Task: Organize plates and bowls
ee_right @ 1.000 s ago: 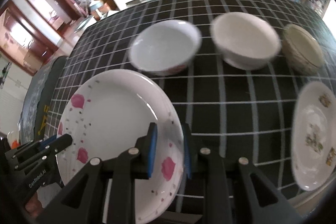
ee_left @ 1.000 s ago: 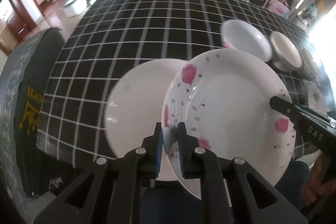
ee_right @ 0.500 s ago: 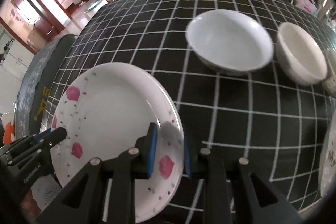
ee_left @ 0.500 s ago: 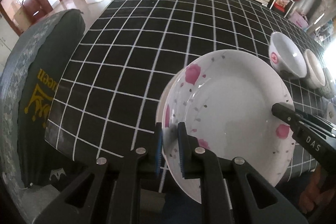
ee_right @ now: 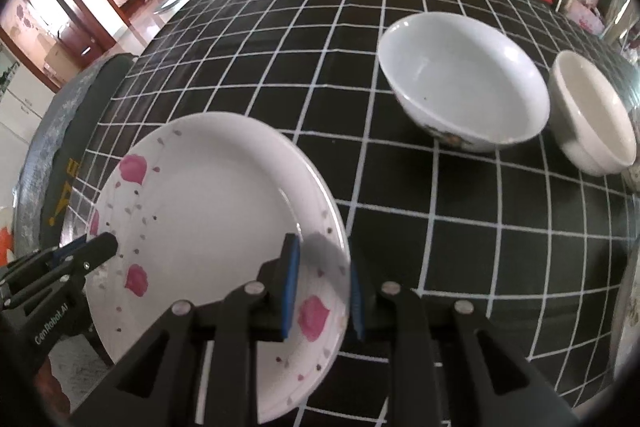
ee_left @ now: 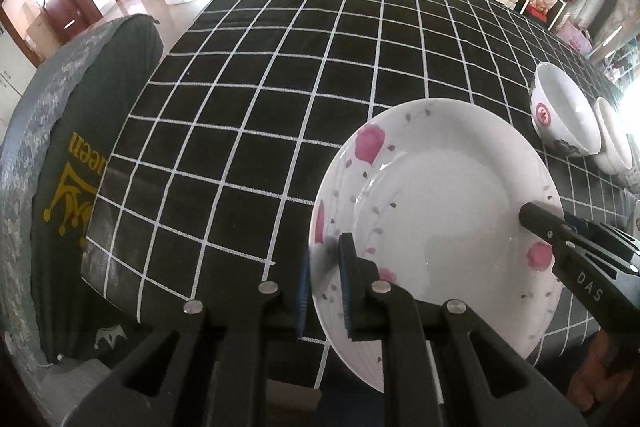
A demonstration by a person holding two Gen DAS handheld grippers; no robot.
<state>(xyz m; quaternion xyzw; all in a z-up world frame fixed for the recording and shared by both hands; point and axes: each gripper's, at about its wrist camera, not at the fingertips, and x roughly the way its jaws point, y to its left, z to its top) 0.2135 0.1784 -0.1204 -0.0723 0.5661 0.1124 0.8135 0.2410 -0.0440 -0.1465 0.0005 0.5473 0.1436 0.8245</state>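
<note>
A white plate with pink flowers (ee_left: pixel 440 219) is held by both grippers above the near edge of the black checked table (ee_left: pixel 280 75). My left gripper (ee_left: pixel 324 287) is shut on its near left rim. My right gripper (ee_right: pixel 322 291) is shut on its near right rim; the plate shows there too (ee_right: pixel 208 211). The right gripper's fingertip (ee_left: pixel 536 215) shows on the plate's right rim in the left wrist view. A plain white plate seen earlier is hidden under the flowered plate.
A large white bowl (ee_right: pixel 460 95) and a smaller cream bowl (ee_right: pixel 592 123) stand on the table to the right; both show in the left wrist view (ee_left: pixel 564 115). A grey-covered chair back (ee_left: pixel 48 147) stands at the table's left edge.
Both grippers have carried the flowered plate left over the plain white plate, which is now fully covered. The bowls have shifted right in both views.
</note>
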